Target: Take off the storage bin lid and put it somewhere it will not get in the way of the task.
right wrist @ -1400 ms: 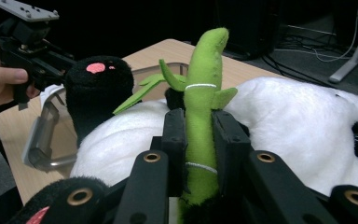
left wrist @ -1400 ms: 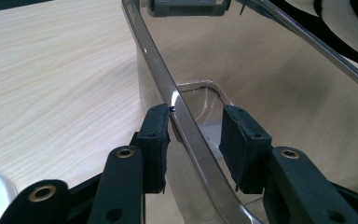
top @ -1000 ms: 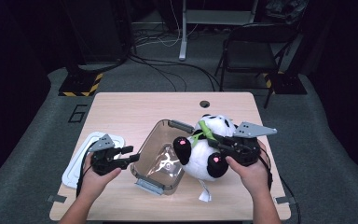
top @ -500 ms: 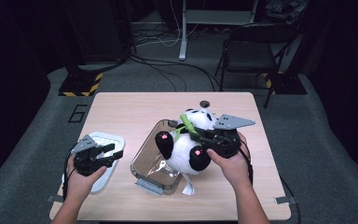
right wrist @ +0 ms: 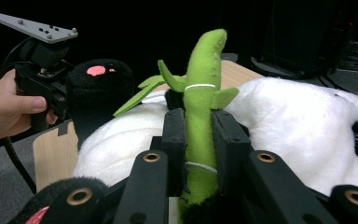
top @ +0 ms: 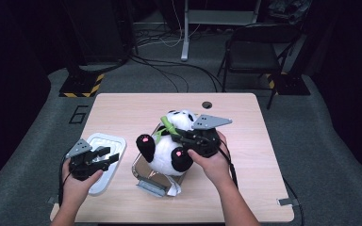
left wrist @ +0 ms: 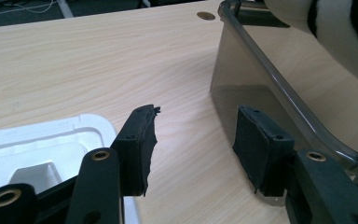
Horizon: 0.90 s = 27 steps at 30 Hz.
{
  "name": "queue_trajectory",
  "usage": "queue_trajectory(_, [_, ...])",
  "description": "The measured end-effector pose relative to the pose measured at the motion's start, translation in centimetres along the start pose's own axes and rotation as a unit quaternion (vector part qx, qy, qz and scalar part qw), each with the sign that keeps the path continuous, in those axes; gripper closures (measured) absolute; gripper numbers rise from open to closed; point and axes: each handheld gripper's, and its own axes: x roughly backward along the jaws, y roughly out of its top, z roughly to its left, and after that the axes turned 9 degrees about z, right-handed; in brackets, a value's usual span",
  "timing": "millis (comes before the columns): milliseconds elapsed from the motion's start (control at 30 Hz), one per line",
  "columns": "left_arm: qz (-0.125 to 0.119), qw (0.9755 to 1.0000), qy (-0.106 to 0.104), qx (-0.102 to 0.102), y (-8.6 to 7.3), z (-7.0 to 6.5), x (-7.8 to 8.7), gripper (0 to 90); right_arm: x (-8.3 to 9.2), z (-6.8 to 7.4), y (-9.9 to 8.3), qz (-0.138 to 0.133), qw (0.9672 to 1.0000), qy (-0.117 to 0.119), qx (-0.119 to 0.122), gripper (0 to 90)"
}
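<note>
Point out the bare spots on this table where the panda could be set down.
Free: the far strip of table from the cable hole leftward, and the right side beyond the right gripper. Crowded: the near left, where the white lid, left gripper and clear bin under the plush panda sit.

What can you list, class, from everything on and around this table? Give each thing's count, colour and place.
Panda toy: one, black and white, over the clear box, held up by its stalk.
Bamboo stalk: one, green, on the panda's front, pinched between jaws.
Clear box: one, see-through, middle of the table.
Lid: one, white, left part of the table.
Table: one, light wood, with a round hole near its far edge.
Chair: one, dark, on the floor behind the table.
Left gripper: one, black, jaws apart with nothing between them, over the lid's near edge.
Right gripper: one, black, clamped on the stalk.
</note>
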Motion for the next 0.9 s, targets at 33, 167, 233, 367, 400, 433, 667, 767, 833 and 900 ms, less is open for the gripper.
queue_trajectory(33, [0.002, 1.0000, 0.001, 0.000, 0.0, 0.0, 0.1, 48.0, -0.2, 0.1, 0.0, 0.000, 1.0000, 0.000, 0.001, 76.0])
queue_trajectory(167, [0.003, 1.0000, 0.001, 0.000, -0.1, 0.1, 0.1, 48.0, -1.0, 0.6, -0.1, 0.001, 1.0000, 0.000, 0.001, 75.9])
queue_trajectory(233, [0.003, 1.0000, 0.001, -0.001, -0.1, 0.1, 0.1, 48.0, -1.2, 0.7, -0.1, 0.001, 1.0000, 0.002, -0.001, 76.0])
queue_trajectory(367, [0.004, 1.0000, 0.001, -0.002, -0.1, 0.0, 0.0, 48.0, -1.6, 1.1, -0.5, 0.002, 1.0000, 0.007, -0.004, 75.9])
queue_trajectory(400, [0.004, 1.0000, 0.001, -0.002, -0.1, 0.0, 0.0, 48.0, -1.7, 1.1, -0.5, 0.001, 0.9999, 0.009, -0.004, 76.0])
queue_trajectory(433, [0.004, 1.0000, 0.001, -0.002, -0.1, 0.0, -0.1, 47.9, -1.7, 1.2, -0.6, 0.002, 0.9999, 0.011, -0.007, 75.9])
queue_trajectory(667, [0.004, 1.0000, 0.001, -0.001, -0.1, 0.0, 0.0, 47.9, -2.6, 1.5, -1.1, 0.011, 0.9998, 0.012, -0.007, 75.9])
queue_trajectory(767, [0.005, 1.0000, 0.001, 0.000, -0.1, 0.0, -0.1, 47.9, -2.9, 1.6, -1.6, 0.018, 0.9998, 0.004, -0.003, 75.8])
queue_trajectory(833, [0.008, 1.0000, 0.000, -0.002, -0.1, 0.0, -0.2, 47.9, -3.0, 1.6, -1.7, 0.014, 0.9999, 0.005, -0.002, 75.8])
queue_trajectory(900, [0.007, 1.0000, 0.001, -0.002, -0.1, 0.0, -0.2, 47.9, -3.0, 1.6, -1.8, 0.011, 0.9999, 0.004, -0.004, 75.8])
